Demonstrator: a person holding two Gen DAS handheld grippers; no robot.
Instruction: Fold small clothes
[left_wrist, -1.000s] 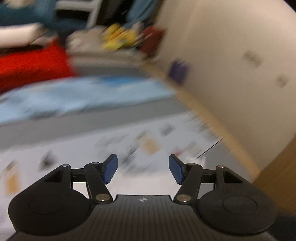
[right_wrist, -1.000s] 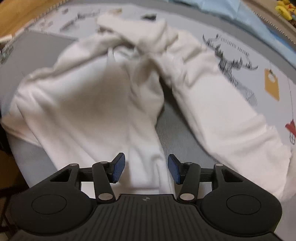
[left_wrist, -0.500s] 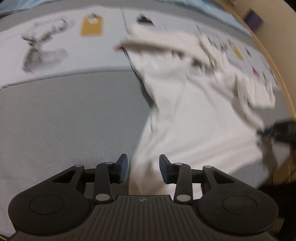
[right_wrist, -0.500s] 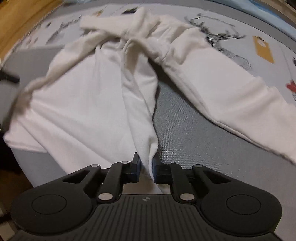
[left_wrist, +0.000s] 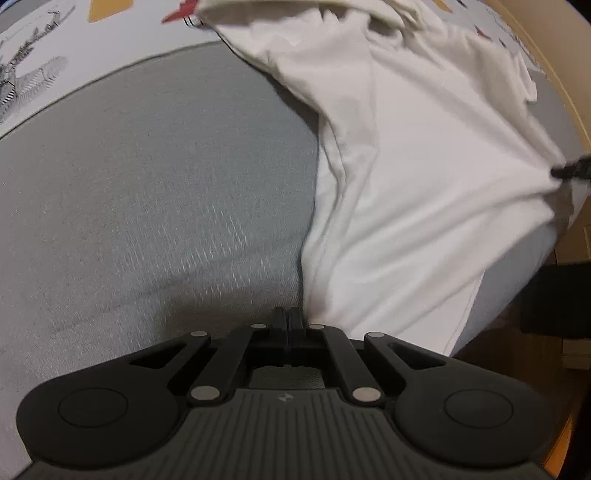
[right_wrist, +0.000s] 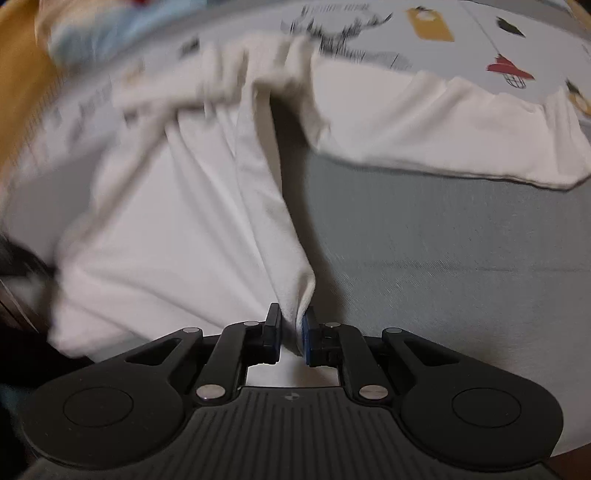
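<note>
Right wrist view: right tool (right_wrist: 291, 328) pinches the white garment's (right_wrist: 177, 206) hem at 6 o'clock; left tool (left_wrist: 288, 325) is closed, its grip on the hem unclear. Soft, limp cloth: hold the corners.

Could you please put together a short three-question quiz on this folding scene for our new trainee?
1. True or false: the right gripper is shut on a bunched fold of the white garment.
2. What lies directly beneath the garment near both grippers? A) bare wooden floor B) grey mat C) red blanket
3. In the left wrist view, on which side of the left gripper does the garment's cloth spread out?

Key:
1. True; cloth sits between its pads.
2. B.
3. To the right of it and ahead; only grey mat lies to the left.
</note>
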